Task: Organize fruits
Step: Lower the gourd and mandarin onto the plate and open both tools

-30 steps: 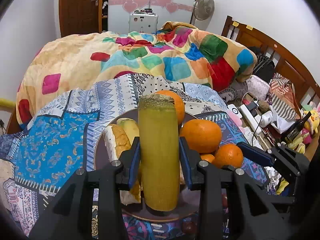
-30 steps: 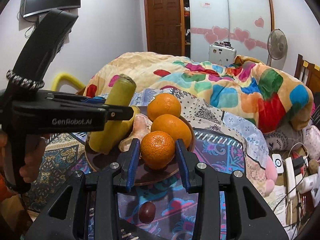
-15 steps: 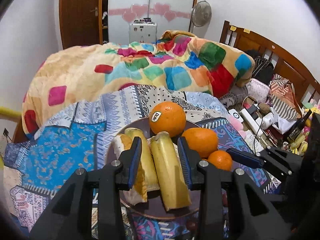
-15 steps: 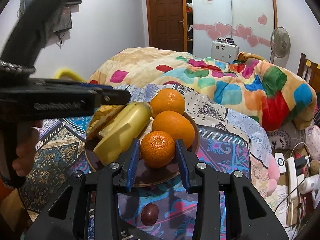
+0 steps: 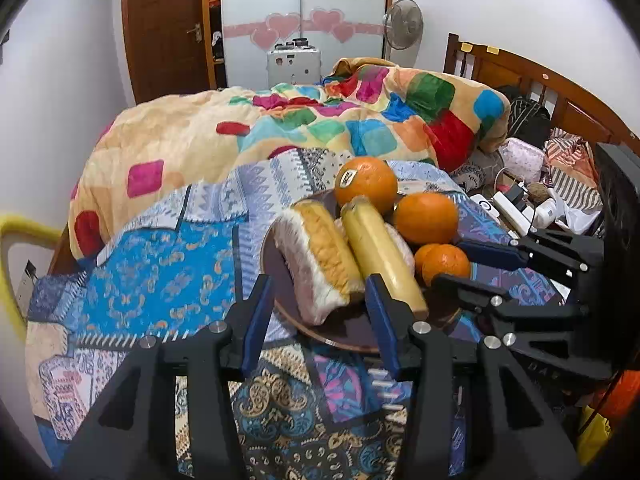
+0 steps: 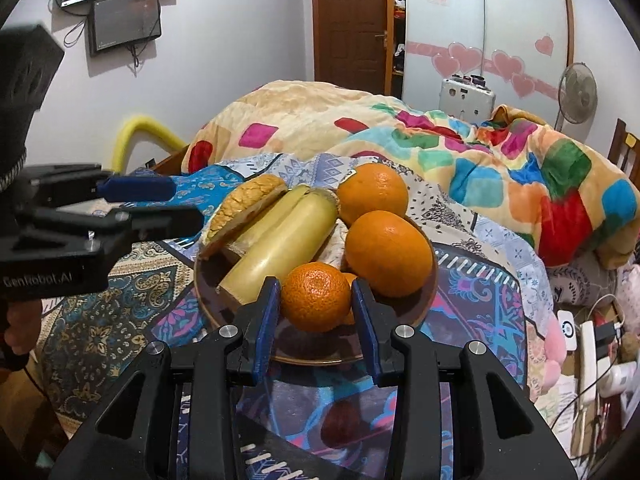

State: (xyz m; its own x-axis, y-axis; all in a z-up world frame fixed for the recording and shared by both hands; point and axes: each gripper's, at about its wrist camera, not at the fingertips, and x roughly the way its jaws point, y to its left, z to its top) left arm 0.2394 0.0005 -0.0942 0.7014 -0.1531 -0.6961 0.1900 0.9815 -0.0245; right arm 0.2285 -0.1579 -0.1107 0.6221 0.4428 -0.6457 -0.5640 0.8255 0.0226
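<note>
Left gripper [image 5: 316, 312] has let go — jaws have just been opening and stand apart over the near rim of the brown plate [image 5: 276, 280], nothing pressed between the pads; the near end of the bread-like piece [image 5: 320, 256] only shows through the gap. Right gripper [image 6: 316, 316] grasps a small mandarin [image 6: 316, 296], both blue pads against its sides, at the plate's near right edge.

Count on the plate: two big oranges [image 6: 388, 252] — the far one carries a sticker; two mandarins, the second mostly hidden behind the held one; one long yellow-green stalk piece [image 6: 280, 240] lying diagonally, a second similar piece just behind it. Plate sits on the patterned cloth [image 5: 160, 272] over the bed.
</note>
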